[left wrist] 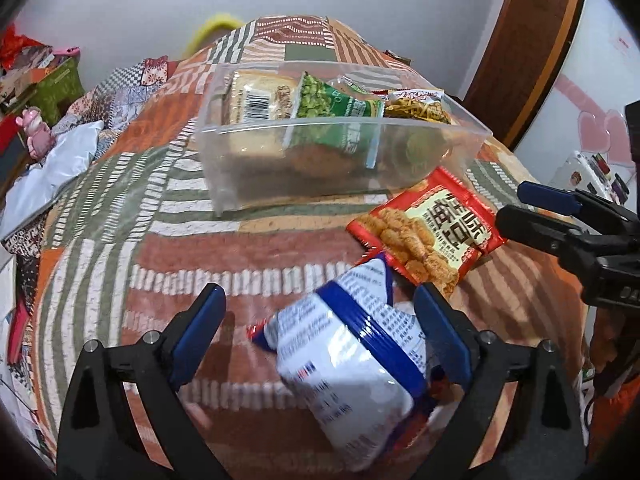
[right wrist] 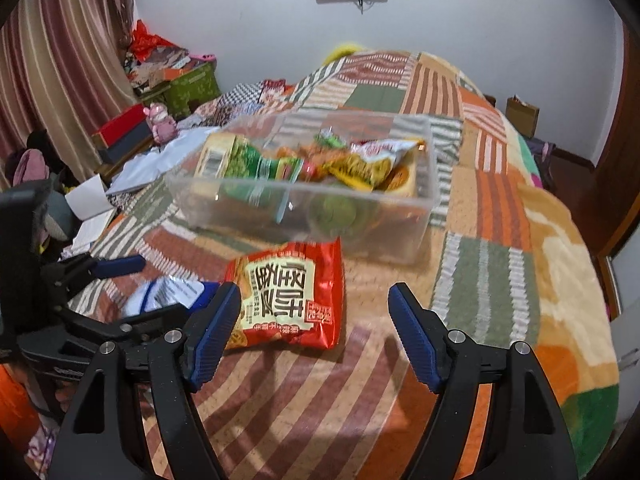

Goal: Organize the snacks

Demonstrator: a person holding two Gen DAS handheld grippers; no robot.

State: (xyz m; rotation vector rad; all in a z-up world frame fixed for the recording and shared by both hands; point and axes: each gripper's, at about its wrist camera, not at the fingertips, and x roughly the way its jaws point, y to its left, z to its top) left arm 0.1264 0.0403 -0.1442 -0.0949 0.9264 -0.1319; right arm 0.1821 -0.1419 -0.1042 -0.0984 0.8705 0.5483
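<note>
Now the left tongs (left wrist: 320, 312) gape around the white packet (left wrist: 348, 376), right tongs (right wrist: 316, 308) released beside the red packet (right wrist: 288, 296).

A home bedroom: quilted bed (right wrist: 480, 208), curtains (right wrist: 60, 92).

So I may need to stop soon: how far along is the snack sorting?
Done: several packets already sit in the clear bin. In hand: nothing gripped; the open left gripper straddles the blue-and-white packet, the open right gripper nears the red packet. Left: both packets.
</note>
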